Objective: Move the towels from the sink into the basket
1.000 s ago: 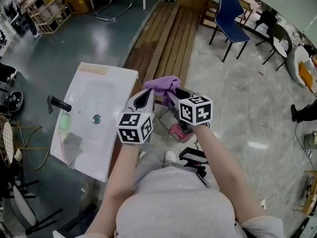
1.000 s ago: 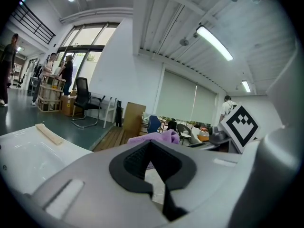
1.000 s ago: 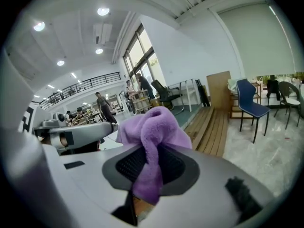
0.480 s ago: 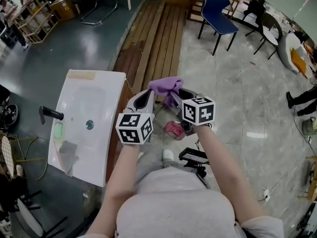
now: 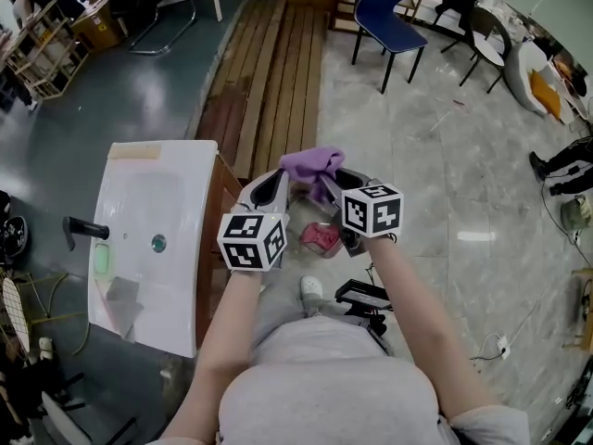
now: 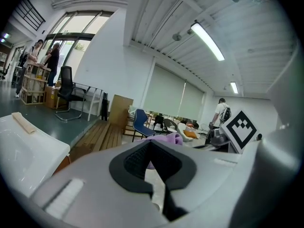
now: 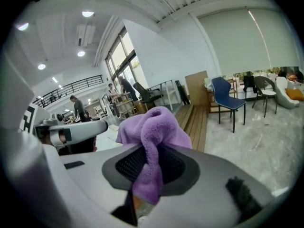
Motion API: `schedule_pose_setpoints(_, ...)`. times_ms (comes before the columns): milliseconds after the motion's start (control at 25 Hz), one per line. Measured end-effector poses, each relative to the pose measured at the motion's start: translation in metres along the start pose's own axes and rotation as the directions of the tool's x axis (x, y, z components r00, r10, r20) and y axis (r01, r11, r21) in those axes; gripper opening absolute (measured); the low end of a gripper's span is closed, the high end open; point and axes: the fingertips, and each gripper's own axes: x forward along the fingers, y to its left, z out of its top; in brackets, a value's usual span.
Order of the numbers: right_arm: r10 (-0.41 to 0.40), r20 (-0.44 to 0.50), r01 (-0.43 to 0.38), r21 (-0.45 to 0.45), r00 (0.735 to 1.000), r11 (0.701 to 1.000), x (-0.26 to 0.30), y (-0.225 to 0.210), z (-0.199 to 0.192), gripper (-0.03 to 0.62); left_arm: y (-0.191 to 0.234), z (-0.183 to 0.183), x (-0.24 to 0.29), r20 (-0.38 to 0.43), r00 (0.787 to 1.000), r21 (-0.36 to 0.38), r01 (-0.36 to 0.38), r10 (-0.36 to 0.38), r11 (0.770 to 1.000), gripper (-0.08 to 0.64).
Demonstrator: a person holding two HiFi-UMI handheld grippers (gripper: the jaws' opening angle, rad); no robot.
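My right gripper (image 5: 324, 182) is shut on a purple towel (image 5: 312, 163), which bunches over its jaws (image 7: 153, 136) and hangs down between the pads. Just to its left, my left gripper (image 5: 275, 182) holds nothing, and its jaw tips look closed together (image 6: 153, 161). The towel's edge (image 6: 166, 138) shows just past those tips. Both grippers hover over the floor, right of the white sink (image 5: 176, 185). A grey towel (image 5: 122, 297) lies at the sink's near end. On the floor under the grippers is a pink bundle (image 5: 320, 238); I cannot tell whether it sits in a basket.
A black tap (image 5: 82, 231) and a green pad (image 5: 100, 260) are on the sink's left side. Wooden planks (image 5: 278, 63) run away ahead, and a blue chair (image 5: 384, 17) stands beyond them. My shoe (image 5: 310, 288) is below the grippers. People stand by shelves at the far left (image 6: 35, 61).
The sink has slid left and down in the head view as both grippers carried the purple towel away from it to the right. The grip on the towel is unchanged.
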Motion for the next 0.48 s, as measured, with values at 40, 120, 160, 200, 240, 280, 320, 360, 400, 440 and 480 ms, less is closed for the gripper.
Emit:
schedule_pose_setpoints(40, -0.005, 0.001, 0.005, 0.006, 1.0, 1.0, -0.002, -0.003, -0.002, 0.089, -0.003, -0.002, 0.002, -0.006, 1.0, 0.002, 0.008, -0.008, 1.0, 0.005)
schedule_pose_setpoints(120, -0.011, 0.005, 0.011, 0.021, 1.0, 1.0, -0.005, -0.008, -0.004, 0.089, -0.008, -0.006, 0.006, -0.018, 1.0, 0.005, 0.021, -0.021, 1.0, 0.005)
schedule_pose_setpoints(160, -0.013, 0.006, 0.013, 0.027, 1.0, 1.0, -0.006, -0.01, -0.006, 0.089, -0.01, -0.008, 0.008, -0.024, 0.999, 0.006, 0.027, -0.027, 1.0, 0.005)
schedule_pose_setpoints(200, -0.016, 0.005, 0.015, 0.032, 1.0, 0.999, -0.007, -0.012, -0.007, 0.089, -0.013, -0.009, 0.009, -0.028, 0.999, 0.007, 0.031, -0.031, 0.999, 0.005)
schedule_pose_setpoints(240, -0.017, 0.003, 0.017, 0.036, 1.0, 0.999, -0.008, -0.013, -0.009, 0.089, -0.015, -0.011, 0.011, -0.033, 0.999, 0.008, 0.035, -0.035, 0.999, 0.005)
schedule_pose_setpoints(280, -0.018, -0.001, 0.018, 0.039, 1.0, 0.999, -0.009, -0.015, -0.011, 0.089, -0.016, -0.012, 0.012, -0.037, 0.999, 0.009, 0.038, -0.037, 0.999, 0.005)
schedule_pose_setpoints(320, -0.02, -0.005, 0.02, 0.042, 1.0, 0.999, -0.01, -0.017, -0.014, 0.089, -0.018, -0.014, 0.013, -0.041, 0.998, 0.009, 0.04, -0.04, 0.999, 0.005)
schedule_pose_setpoints(360, -0.021, -0.01, 0.022, 0.045, 1.0, 0.999, -0.01, -0.019, -0.016, 0.089, -0.019, -0.016, 0.013, -0.046, 0.998, 0.01, 0.042, -0.042, 0.999, 0.005)
schedule_pose_setpoints(400, -0.023, -0.015, 0.024, 0.049, 1.0, 0.999, -0.011, -0.021, -0.019, 0.089, -0.021, -0.018, 0.014, -0.052, 0.998, 0.01, 0.043, -0.043, 0.999, 0.005)
schedule_pose_setpoints(440, -0.024, -0.021, 0.025, 0.053, 0.999, 0.998, -0.011, -0.023, -0.022, 0.089, -0.022, -0.02, 0.014, -0.058, 0.997, 0.01, 0.044, -0.043, 0.999, 0.005)
schedule_pose_setpoints(480, -0.025, -0.026, 0.027, 0.058, 0.999, 0.998, -0.012, -0.025, -0.025, 0.089, -0.023, -0.023, 0.015, -0.064, 0.997, 0.009, 0.044, -0.043, 0.999, 0.005)
